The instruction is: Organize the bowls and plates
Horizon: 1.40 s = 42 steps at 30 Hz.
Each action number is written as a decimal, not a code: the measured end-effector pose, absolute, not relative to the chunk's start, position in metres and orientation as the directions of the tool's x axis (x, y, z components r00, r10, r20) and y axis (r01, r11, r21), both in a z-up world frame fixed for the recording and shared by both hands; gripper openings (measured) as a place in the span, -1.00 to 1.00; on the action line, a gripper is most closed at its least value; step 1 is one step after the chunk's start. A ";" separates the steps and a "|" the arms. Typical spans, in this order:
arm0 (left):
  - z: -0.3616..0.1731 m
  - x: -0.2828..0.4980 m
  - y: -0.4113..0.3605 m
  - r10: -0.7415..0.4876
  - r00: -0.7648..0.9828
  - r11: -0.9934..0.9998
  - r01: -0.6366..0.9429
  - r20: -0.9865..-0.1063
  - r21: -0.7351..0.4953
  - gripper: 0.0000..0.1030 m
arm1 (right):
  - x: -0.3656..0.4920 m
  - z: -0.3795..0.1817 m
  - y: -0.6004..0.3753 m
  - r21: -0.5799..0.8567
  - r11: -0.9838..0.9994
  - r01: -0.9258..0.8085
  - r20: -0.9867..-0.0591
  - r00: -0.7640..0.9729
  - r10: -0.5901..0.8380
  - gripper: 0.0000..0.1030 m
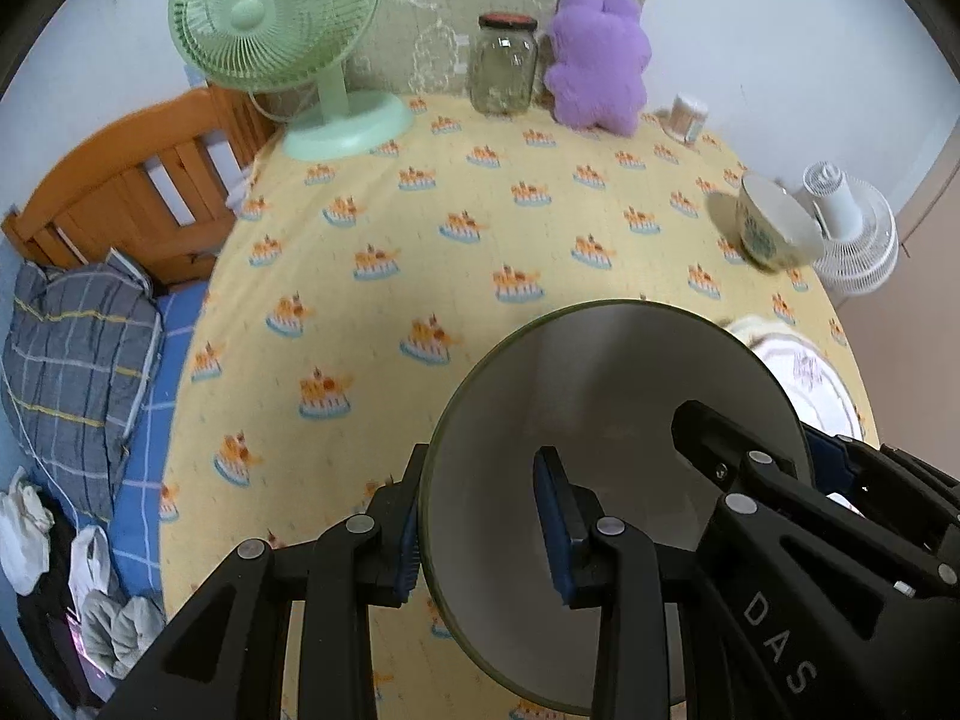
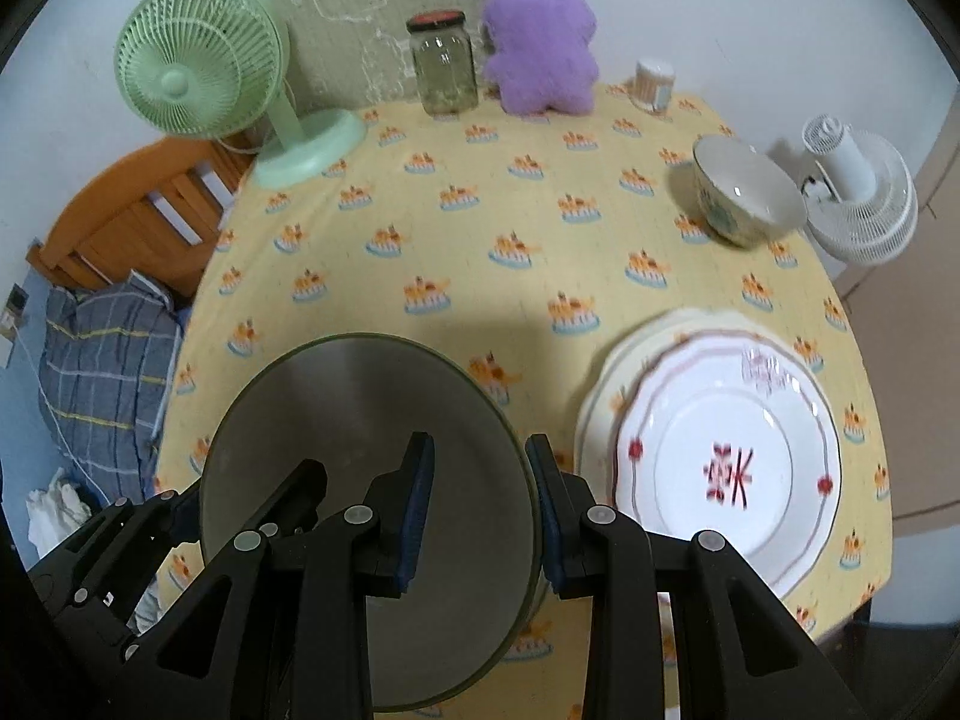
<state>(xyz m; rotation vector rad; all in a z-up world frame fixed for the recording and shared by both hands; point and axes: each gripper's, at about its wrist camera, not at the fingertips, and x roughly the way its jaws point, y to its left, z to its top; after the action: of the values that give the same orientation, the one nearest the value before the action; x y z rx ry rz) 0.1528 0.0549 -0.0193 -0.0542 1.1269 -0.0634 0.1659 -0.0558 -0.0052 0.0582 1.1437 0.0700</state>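
While both my grippers pinch the grey bowl [image 2: 360, 450], left gripper [image 1: 480, 516] takes its left rim, right gripper [image 2: 480, 516] its right. White plates [image 2: 726, 456] sit stacked at the tabletop's right edge (patterned bowl [image 2: 744, 192] behind).

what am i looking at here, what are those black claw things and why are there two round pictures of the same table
There is no robot here. A person holds a hand-held gripper in each hand, and each one carries a wide-angle camera looking forward along its two fingers, which is why the pictures are round. One picture is from the left hand-held gripper, the other from the right hand-held gripper.

Both grip the rim of one grey plate, from opposite sides, one finger above it and one below.

The table has a yellow tablecloth. On it are a stack of white patterned plates, a bowl, a green fan, a glass jar, a purple plush toy and a small container. A white fan shows past the table's edge.
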 end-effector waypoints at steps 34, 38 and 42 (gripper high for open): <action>-0.049 0.134 0.048 -0.082 0.384 0.997 0.034 -0.920 -0.075 -0.41 | 0.147 -0.042 -0.063 0.042 0.999 0.003 -0.931 0.362 0.038 -0.33; -0.051 0.136 0.049 -0.076 0.383 0.997 0.031 -0.921 -0.069 -0.41 | 0.148 -0.041 -0.061 0.029 0.999 -0.013 -0.924 0.382 0.032 -0.40; -0.054 0.136 0.049 -0.074 0.383 0.997 0.036 -0.921 -0.065 -0.41 | 0.148 -0.042 -0.060 0.016 1.000 -0.020 -0.918 0.396 0.023 -0.40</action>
<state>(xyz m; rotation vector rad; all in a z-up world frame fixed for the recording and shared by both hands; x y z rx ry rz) 0.1359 0.0492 -0.0540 -0.0363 1.1756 -0.0697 0.1482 -0.0601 -0.0420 0.0022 1.1628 0.0271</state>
